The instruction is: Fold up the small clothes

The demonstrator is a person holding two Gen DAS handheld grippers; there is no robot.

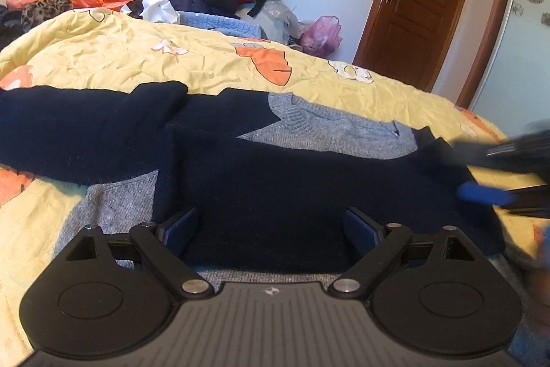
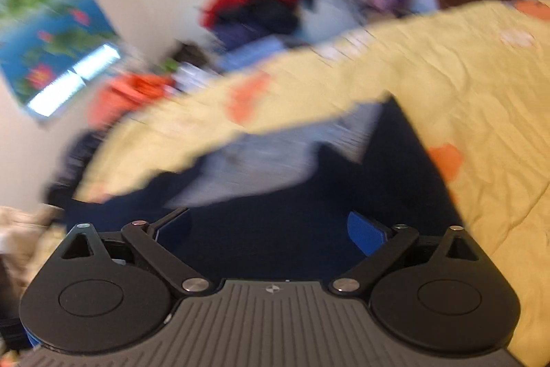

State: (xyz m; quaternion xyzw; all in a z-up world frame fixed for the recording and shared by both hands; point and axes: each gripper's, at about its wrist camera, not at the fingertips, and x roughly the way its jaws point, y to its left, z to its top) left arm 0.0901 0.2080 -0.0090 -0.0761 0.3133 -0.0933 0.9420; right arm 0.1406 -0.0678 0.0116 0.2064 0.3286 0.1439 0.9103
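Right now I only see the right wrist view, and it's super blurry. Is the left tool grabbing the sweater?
Observer: No. The left tool is open above the navy sweater, gripping nothing.
Operator: Where's the neck hole?
Observer: The grey collar lies just beyond the left tool, and one navy sleeve stretches out to the left on the yellow quilt.
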